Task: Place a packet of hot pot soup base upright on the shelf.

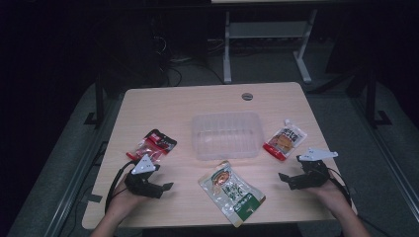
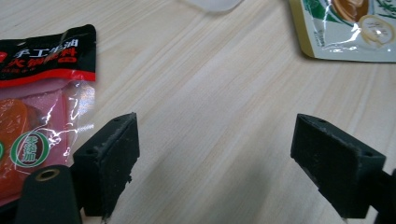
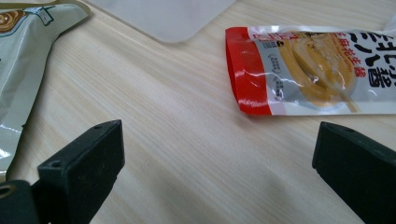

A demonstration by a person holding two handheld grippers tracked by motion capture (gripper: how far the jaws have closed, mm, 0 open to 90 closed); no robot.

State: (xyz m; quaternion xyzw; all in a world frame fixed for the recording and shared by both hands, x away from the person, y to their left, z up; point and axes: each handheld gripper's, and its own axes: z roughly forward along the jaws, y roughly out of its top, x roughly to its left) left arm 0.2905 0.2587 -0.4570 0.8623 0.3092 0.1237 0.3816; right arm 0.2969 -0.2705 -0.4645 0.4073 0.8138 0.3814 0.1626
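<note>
Seen from the high view: a pale wood-grain table point(image 1: 163, 106), one clear ribbed plastic tub point(image 1: 226, 134) at its middle, and three flat snack pouches around it. Left of the tub lay a red-and-black glossy pouch point(image 1: 153, 144), just beyond the left gripper point(image 1: 165, 187); right of the tub, a white pouch with a red end point(image 1: 284, 140), near the right gripper point(image 1: 284, 177); in front of the tub, between the two grippers, a larger white-and-green crinkled foil pouch point(image 1: 232, 192). Held low over the table, one gripper in each hand, both pointed inward, each topped by a grey three-cornered plate. From the left gripper view came what the high view lost: the red-and-black pouch point(image 2: 35, 98) with its clear window and orange contents, touching the outer side of one matt black jaw, and bare wood between jaws spread wide, nothing gripped. Likewise in the right gripper view: jaws wide apart over bare table, the red-ended pouch point(image 3: 313, 70) just ahead, untouched, its print of noodle-like food sharp.
</note>
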